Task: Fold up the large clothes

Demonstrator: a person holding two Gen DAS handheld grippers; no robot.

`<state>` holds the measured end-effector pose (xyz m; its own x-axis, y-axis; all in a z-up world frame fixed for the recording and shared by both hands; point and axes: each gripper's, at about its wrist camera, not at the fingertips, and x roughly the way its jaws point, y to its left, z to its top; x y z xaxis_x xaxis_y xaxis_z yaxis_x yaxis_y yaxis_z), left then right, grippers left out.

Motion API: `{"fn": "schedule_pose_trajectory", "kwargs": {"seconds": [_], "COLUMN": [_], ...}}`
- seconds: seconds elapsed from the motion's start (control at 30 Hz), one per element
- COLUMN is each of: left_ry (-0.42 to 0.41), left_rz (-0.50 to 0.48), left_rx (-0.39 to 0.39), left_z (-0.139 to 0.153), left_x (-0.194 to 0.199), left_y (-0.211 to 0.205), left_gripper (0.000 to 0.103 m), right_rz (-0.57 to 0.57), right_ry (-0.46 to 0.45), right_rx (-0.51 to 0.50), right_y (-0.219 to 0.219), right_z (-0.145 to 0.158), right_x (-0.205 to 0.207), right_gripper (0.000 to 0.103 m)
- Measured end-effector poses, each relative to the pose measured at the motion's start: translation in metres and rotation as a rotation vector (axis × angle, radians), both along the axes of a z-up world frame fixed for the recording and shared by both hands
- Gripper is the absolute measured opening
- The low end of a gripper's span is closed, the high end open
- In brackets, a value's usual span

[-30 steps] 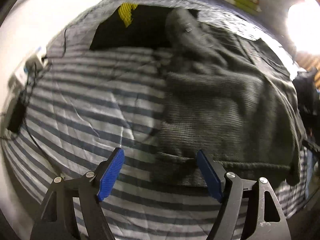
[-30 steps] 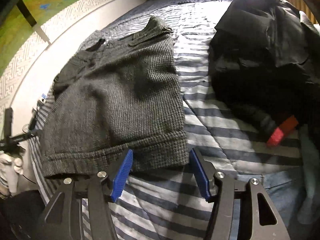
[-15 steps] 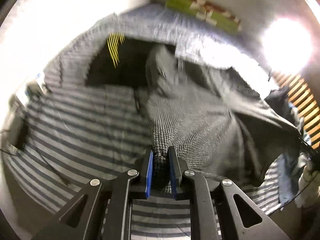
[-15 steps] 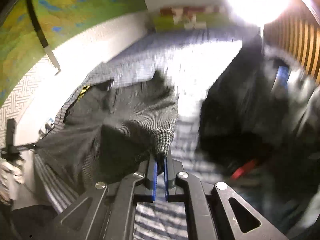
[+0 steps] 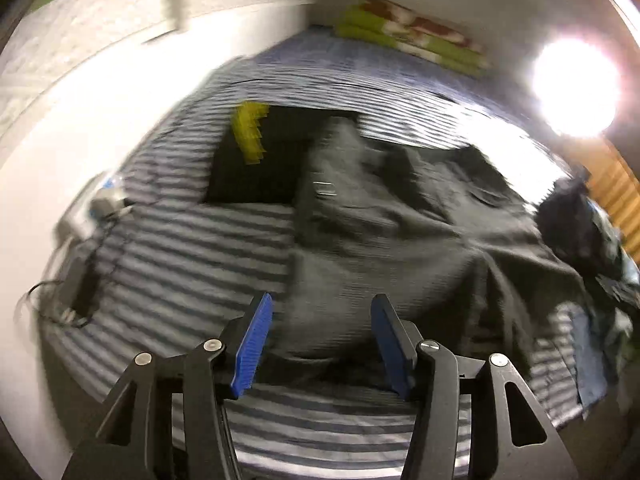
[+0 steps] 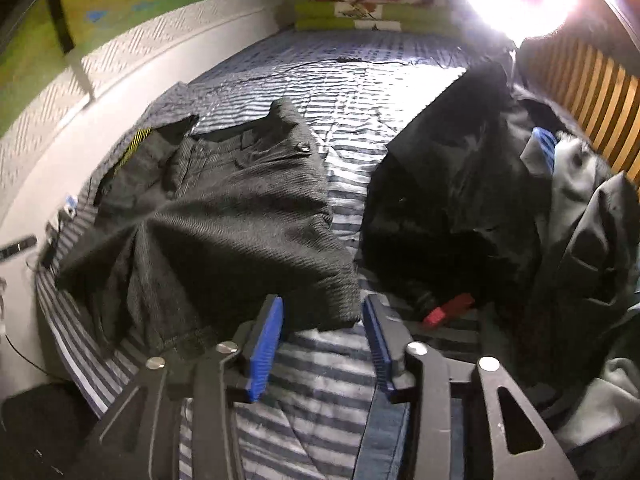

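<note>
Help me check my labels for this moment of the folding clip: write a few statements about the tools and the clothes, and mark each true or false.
1. Both tools are open. True: the left tool and the right tool each show a wide gap between their blue pads.
2. The right tool grips the grey knit garment. False: its hem lies loose between the open pads.
3. The grey knit garment lies on a striped bedsheet. True.
4. The black clothes pile covers the grey knit garment. False: the pile lies beside it, with bare sheet between them.
5. A red tag shows at the pile's near edge. True.
</note>
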<state>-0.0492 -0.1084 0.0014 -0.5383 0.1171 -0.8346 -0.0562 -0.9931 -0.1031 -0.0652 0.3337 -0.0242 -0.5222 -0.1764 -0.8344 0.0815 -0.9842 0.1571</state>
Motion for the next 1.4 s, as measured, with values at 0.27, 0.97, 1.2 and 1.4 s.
{"fn": "schedule_pose_trajectory", "kwargs": {"seconds": [0.27,0.97,1.2,1.4], "left_ry": [-0.207,-0.305,-0.231,-0.165], "left_rz": [-0.413,-0.413,-0.42,-0.5], "left_rx": [0.084,0.157,-0.008,0.049], "left_z": [-0.06,-0.057,-0.044,-0.042], "left_x": [0.014,0.009,0.018,0.015], "left_y": [0.18,0.209,0.204,0.283], "left_gripper": [0.07,0.023,0.061,0.069], "right_rz": [-0.101,0.119,0.124,-0.088], "right_ry": [-0.058,-0.141,-0.155,-0.116], "right_rx": [-0.181,-0.292,-0.097,-0.283], "right_y": [0.033,-0.016,-0.016,0.04], "right_z": [-0.04,-0.03,-0.037,-0.031], "right_x": [-0.017,-0.014,-0.007,-0.024], "right_gripper": [0.045,0.016,0.038,0.038]}}
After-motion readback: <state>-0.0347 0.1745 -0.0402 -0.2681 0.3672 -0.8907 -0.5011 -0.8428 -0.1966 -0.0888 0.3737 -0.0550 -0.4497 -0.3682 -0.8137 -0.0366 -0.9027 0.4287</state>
